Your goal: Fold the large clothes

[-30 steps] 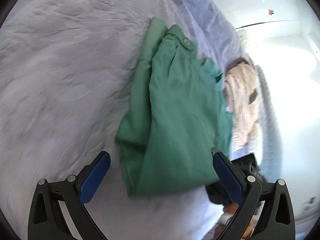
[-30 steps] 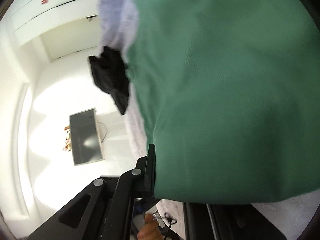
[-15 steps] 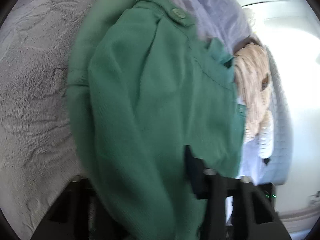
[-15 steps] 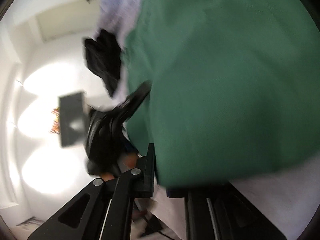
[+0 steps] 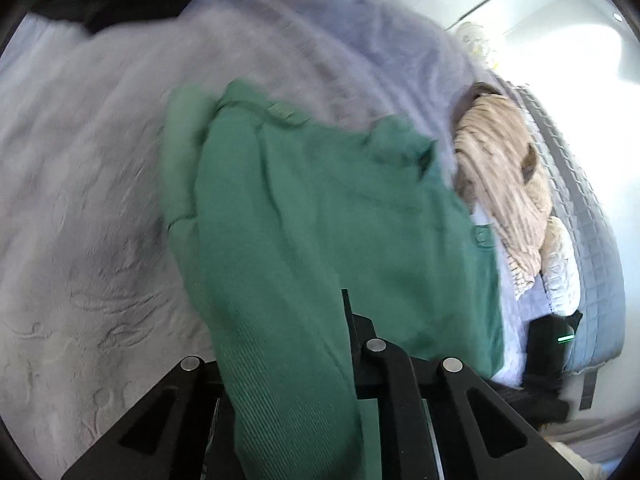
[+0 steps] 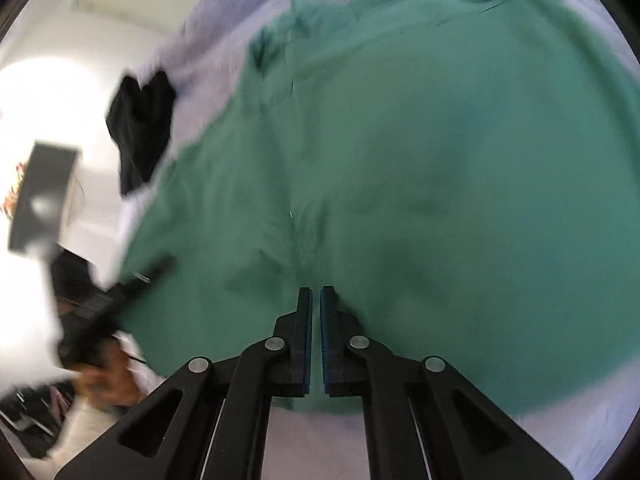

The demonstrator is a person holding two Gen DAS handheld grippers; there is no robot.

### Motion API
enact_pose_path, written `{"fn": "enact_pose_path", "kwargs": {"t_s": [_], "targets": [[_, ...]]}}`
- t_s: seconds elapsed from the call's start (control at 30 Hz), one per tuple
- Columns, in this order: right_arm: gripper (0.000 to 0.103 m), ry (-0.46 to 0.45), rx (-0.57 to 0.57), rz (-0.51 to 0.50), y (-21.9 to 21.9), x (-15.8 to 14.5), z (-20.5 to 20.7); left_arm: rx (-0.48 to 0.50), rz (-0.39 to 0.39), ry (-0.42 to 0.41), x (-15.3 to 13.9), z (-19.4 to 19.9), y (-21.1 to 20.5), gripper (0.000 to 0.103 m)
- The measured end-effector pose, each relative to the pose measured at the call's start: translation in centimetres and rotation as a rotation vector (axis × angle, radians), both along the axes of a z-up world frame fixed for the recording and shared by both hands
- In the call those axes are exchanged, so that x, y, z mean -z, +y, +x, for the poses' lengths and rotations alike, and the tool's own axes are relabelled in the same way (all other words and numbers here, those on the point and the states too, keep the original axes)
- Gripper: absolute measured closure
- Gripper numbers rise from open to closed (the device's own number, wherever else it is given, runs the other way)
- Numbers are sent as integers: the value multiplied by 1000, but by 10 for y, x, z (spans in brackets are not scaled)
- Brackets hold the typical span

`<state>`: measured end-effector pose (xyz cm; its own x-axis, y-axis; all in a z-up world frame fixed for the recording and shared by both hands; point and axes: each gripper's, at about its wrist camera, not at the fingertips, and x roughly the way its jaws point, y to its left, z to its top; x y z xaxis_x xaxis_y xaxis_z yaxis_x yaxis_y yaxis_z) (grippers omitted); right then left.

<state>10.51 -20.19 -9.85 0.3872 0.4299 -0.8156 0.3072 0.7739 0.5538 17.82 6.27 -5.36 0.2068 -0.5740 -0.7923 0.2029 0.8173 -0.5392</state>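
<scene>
Green cloth fills both views right now: the left gripper (image 5: 316,344) has just been closing and the green garment (image 5: 320,216) runs down between its black fingers, pinched there, with one finger hidden under the fabric. From that grip the garment hangs and spreads up and away over the pale grey bedspread (image 5: 80,208), a buttoned tab showing near its far edge. Over on the right gripper (image 6: 315,320), the blue-padded jaws are pressed almost together; they stand over the same green garment (image 6: 400,160), though whether any fabric is caught between the pads I cannot tell. Beyond the green, a beige knitted piece (image 5: 504,184) lies at the bedspread's far right edge, beside a grey quilted blanket (image 5: 592,264). A black garment (image 6: 140,120) sits at the bed's left edge in the right view, with a blurred dark board (image 6: 40,196) past it. No readable writing or label anywhere; everything is motion-smeared.
</scene>
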Motion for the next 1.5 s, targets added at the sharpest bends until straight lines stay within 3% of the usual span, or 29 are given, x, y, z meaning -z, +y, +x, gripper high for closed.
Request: {"fn": "enact_pose_path", "kwargs": {"t_s": [0.13, 0.27, 0.43, 0.6, 0.77, 0.83, 0.9, 0.93, 0.97, 1.07, 1.2, 1.27, 1.33, 1.4, 1.5], "targets": [[99, 36, -59, -51, 14, 26, 8, 86, 24, -99, -42, -9, -45, 89], [99, 19, -42, 79, -5, 29, 1, 198, 51, -197, -79, -22, -113, 89], [99, -41, 8, 252, -45, 17, -27, 350, 98, -294, -104, -42, -205, 89], [98, -140, 182, 247, -124, -8, -91, 516, 162, -278, -78, -66, -302, 89], [95, -107, 351, 287, -195, 14, -142, 610, 320, -233, -14, -91, -363, 86], [95, -95, 392, 314, -214, 28, -158, 614, 356, -241, -3, -98, -371, 76], [95, -103, 412, 367, -221, 35, -164, 611, 332, -238, -2, -103, -373, 51], [95, -109, 417, 385, -224, 37, -166, 607, 313, -234, -1, -104, -373, 30], [95, -111, 416, 389, -223, 39, -163, 599, 280, -235, -5, -106, -376, 15], [95, -114, 408, 403, -234, 40, -169, 634, 224, -246, -17, -117, -381, 15], [95, -132, 487, 537, -252, 57, -168, 646, 153, -302, -50, -123, -366, 15], [84, -162, 545, 618, -266, 63, -174, 584, 145, -345, -69, -116, -341, 15], [56, -202, 573, 676, -276, 63, -175, 481, 173, -364, -80, -98, -311, 15], [44, -259, 553, 718, -284, 57, -169, 360, 223, -366, -79, -76, -281, 15], [43, -288, 480, 716, -290, 43, -143, 194, 317, -316, -63, -46, -237, 15]]}}
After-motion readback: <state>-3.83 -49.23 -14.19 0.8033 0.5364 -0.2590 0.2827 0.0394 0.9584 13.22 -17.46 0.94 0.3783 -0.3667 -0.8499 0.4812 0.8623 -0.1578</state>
